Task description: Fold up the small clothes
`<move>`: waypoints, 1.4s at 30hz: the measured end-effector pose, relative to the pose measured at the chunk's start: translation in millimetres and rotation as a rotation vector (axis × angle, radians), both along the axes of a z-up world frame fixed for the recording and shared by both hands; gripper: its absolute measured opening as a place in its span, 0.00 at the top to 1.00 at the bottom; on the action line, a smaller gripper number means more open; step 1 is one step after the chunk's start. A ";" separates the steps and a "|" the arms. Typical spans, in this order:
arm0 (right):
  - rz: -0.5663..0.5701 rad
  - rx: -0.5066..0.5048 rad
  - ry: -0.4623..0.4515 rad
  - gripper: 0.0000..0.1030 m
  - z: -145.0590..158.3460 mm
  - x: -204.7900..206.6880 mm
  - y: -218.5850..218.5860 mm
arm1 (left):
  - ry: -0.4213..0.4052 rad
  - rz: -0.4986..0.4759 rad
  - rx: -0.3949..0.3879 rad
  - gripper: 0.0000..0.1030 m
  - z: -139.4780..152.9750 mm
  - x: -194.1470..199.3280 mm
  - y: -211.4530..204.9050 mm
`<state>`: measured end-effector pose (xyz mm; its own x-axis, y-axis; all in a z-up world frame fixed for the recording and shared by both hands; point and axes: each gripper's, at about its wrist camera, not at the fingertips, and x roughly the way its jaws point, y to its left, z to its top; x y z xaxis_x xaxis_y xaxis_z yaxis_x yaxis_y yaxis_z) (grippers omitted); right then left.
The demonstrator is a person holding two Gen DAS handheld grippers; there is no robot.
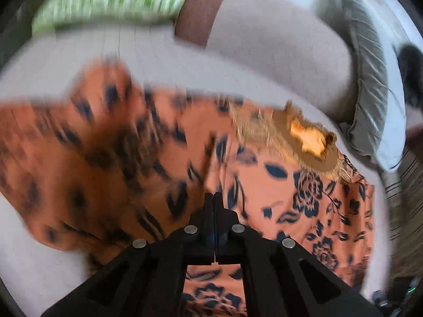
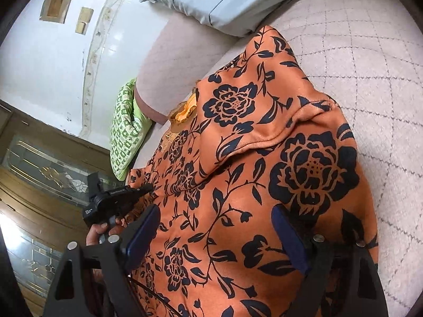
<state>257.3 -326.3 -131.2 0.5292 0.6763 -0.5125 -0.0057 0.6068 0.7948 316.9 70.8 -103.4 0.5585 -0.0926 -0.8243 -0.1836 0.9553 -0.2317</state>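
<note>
An orange garment with a black flower print lies on a pale bed cover, one part folded over itself. Its embroidered gold neckline shows in the left wrist view and also in the right wrist view. My left gripper is shut, its tips on the orange garment, pinching a fold of it; that view is blurred. My right gripper is open above the garment, with its blue pads on either side of the cloth. The left gripper also shows in the right wrist view at the garment's left edge.
A green patterned pillow lies at the bed's edge by the white wall. A folded grey-blue blanket lies beyond the garment. The quilted bed cover spreads to the right. A wooden glass-panelled door stands left.
</note>
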 end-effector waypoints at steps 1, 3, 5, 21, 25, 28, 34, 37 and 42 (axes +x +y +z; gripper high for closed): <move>0.000 0.002 0.002 0.15 0.0 -0.3 -0.9 | -0.057 -0.014 0.050 1.00 16.0 -4.2 -4.2; -0.003 0.008 0.002 0.15 -0.1 -0.1 -1.9 | -0.111 -0.015 0.078 1.00 33.0 -11.9 -6.4; -0.009 0.017 0.005 0.15 -0.8 1.0 -3.3 | -0.076 -0.005 0.027 0.96 25.9 -13.6 -1.3; -0.011 0.024 0.003 0.15 1.4 -1.5 -7.2 | 0.144 -0.023 -0.110 0.86 -34.2 9.1 -5.9; -0.009 0.023 0.005 0.15 1.4 -2.4 -8.2 | 0.091 -0.025 0.017 0.93 -18.6 15.1 -21.6; -0.006 0.027 0.004 0.15 1.8 -2.8 -10.0 | -0.079 -0.006 0.205 0.94 23.4 5.2 -36.6; -0.008 0.028 0.008 0.15 1.6 -1.6 -11.7 | 0.047 -0.037 0.275 0.91 -7.1 5.2 -36.4; -0.009 0.045 0.003 0.15 1.9 -2.2 -14.4 | 0.102 0.026 0.260 0.69 -35.6 4.3 -23.1; -0.066 0.165 -0.012 0.15 -1.6 -1.0 -33.6 | 0.047 0.013 0.270 0.59 -25.6 -7.1 -24.2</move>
